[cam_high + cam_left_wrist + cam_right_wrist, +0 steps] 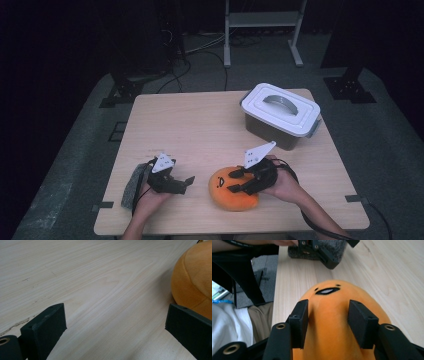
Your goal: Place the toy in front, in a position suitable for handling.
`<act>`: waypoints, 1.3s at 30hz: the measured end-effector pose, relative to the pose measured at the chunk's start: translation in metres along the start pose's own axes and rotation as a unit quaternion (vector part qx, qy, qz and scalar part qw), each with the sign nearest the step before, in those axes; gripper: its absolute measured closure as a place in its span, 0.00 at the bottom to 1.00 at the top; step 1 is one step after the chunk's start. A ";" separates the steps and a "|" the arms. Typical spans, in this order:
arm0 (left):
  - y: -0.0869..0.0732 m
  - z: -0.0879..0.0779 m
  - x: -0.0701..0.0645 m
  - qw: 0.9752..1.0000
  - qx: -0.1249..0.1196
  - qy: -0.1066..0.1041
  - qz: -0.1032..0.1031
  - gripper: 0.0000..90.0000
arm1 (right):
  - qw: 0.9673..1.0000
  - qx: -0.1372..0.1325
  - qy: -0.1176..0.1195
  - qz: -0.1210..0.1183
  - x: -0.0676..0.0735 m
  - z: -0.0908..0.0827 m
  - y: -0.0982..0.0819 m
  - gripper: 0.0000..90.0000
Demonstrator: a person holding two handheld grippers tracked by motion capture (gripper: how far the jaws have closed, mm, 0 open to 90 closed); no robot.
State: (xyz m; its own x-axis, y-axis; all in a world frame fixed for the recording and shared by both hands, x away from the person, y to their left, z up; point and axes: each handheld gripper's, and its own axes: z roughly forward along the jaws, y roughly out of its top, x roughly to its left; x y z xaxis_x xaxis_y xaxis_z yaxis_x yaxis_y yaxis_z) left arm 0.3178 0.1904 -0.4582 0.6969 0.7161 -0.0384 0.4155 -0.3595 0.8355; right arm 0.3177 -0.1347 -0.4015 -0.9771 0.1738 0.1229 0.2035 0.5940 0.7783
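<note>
A round orange plush (223,198) with a small black face lies near the table's front edge, right of the middle. My right gripper (232,181) hangs over its top, pointing left across it. In the right gripper view its jaws (328,312) stand partly apart, straddling the plush (329,296) without squeezing it. My left gripper (186,185) rests low on the table just left of the plush. The left gripper view has its jaws (115,325) wide apart over bare wood, with the plush (192,282) beside the right-hand jaw.
A grey bin with a white lid and grey handle (280,112) stands at the table's back right. A grey fuzzy cloth (132,186) lies by the left hand near the front left edge. The wooden table (200,125) ends close behind both hands.
</note>
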 end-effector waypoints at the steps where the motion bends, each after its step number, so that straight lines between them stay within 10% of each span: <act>1: 0.000 0.000 0.000 1.000 0.000 0.000 0.000 0.03 | 1.000 -0.004 -0.001 -0.001 0.000 -0.003 0.000 0.52; 17: 0.001 -0.001 0.000 1.000 0.000 -0.001 0.000 0.03 | 0.995 -0.072 -0.036 0.051 -0.005 -0.044 -0.029 0.42; 39: -0.005 -0.038 0.029 0.999 0.025 0.010 0.019 0.15 | 0.997 -0.047 -0.047 0.045 0.000 -0.030 -0.053 0.38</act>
State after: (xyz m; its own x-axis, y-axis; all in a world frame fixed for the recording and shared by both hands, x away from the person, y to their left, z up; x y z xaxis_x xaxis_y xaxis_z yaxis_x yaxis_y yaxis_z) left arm 0.3135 0.2357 -0.4428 0.7010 0.7132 0.0050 0.4177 -0.4162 0.8077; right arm 0.3051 -0.1895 -0.4239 -0.9440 0.2990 0.1398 0.2791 0.4968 0.8217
